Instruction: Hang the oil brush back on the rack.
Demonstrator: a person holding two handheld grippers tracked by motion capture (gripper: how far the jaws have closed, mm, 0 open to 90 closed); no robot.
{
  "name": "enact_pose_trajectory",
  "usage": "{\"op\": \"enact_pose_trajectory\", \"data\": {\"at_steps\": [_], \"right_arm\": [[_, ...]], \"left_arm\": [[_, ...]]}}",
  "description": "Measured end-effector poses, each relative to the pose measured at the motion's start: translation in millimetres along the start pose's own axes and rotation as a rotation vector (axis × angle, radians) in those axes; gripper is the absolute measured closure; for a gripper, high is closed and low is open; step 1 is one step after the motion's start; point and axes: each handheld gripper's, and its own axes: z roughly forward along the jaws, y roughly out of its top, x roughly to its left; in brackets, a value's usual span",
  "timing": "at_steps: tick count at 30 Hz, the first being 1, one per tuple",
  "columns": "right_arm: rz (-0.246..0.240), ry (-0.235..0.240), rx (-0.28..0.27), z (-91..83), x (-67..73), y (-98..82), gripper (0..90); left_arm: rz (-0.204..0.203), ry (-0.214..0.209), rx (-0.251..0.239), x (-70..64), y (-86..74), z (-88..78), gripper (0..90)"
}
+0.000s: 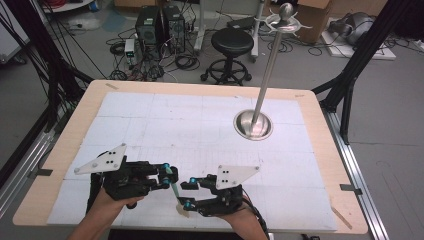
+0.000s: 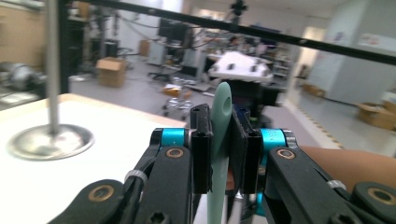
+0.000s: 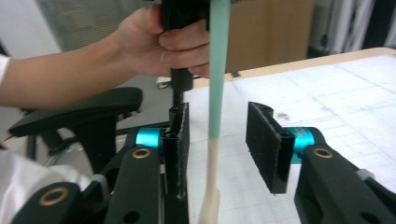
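A slim utensil (image 1: 175, 192) with a mint-green handle and a cream-coloured lower end hangs upright over the near middle of the table. My left gripper (image 1: 168, 176) is shut on its green handle; in the left gripper view the pads (image 2: 201, 149) press both sides of the handle (image 2: 220, 107), whose holed tip sticks up above them. My right gripper (image 1: 185, 195) stands open around the lower part. In the right gripper view the utensil (image 3: 217, 70) runs between the spread pads (image 3: 264, 140) without touching either one.
A shiny metal stand (image 1: 253, 125) with a round base, tall pole and hooked top rises at the back right of the white mat (image 1: 150, 120). The wooden table edge (image 1: 30, 210) frames the mat. A stool (image 1: 231, 42) and computer cases stand on the floor behind.
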Motion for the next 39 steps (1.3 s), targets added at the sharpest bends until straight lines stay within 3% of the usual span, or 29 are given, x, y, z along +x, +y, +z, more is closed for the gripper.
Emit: {"op": "enact_pose_trajectory", "data": {"at_steps": [4, 7, 11, 15, 18, 21, 23, 31, 33, 35, 37, 39], "right_arm": [[-0.01, -0.058, 0.008, 1.3, 2.6, 1.6, 62.8], [-0.016, -0.073, 0.016, 3.8, 2.0, 2.8, 66.3], [-0.011, -0.088, 0.026, 6.3, -0.5, 2.9, 73.1], [-0.014, -0.071, 0.029, 6.2, -1.3, 2.9, 82.2], [0.0, -0.035, 0.01, 4.2, -3.7, 1.7, 83.2], [0.015, -0.027, 0.004, 0.7, -6.3, 0.2, 83.5], [0.016, -0.032, 0.004, -1.4, -7.9, -0.3, 83.7], [0.049, -0.083, -0.032, -17.5, -16.8, 1.9, 84.0], [0.059, -0.104, -0.049, -23.7, -20.0, 3.3, 84.0], [0.071, -0.125, -0.063, -29.5, -23.3, 4.8, 84.0], [0.078, -0.137, -0.078, -35.1, -26.6, 6.4, 84.0], [0.076, -0.152, -0.088, -40.0, -28.3, 8.5, 84.0]], "left_arm": [[0.004, 0.06, 0.005, -0.9, 0.3, 1.7, 80.7], [0.012, 0.077, 0.01, -1.7, 0.7, 3.5, 81.3], [0.012, 0.073, 0.007, -2.8, 1.3, 6.2, 81.9], [0.007, 0.055, 0.005, -2.8, 1.3, 8.1, 82.2], [0.003, 0.031, -0.012, -3.0, 1.6, 8.2, 80.6], [-0.023, 0.029, -0.034, 0.0, 3.8, 4.2, 58.4], [-0.01, 0.045, -0.04, 2.2, 4.9, -1.7, 49.8], [0.011, 0.131, -0.071, 12.5, -2.4, -32.3, 37.8], [0.008, 0.164, -0.067, 15.9, -7.4, -39.0, 34.0], [-0.025, 0.199, -0.047, 19.8, -12.6, -44.0, 28.0], [-0.027, 0.255, -0.02, 22.4, -17.7, -47.7, 20.0], [-0.029, 0.263, -0.026, 24.9, -22.7, -52.1, 17.7]]}}
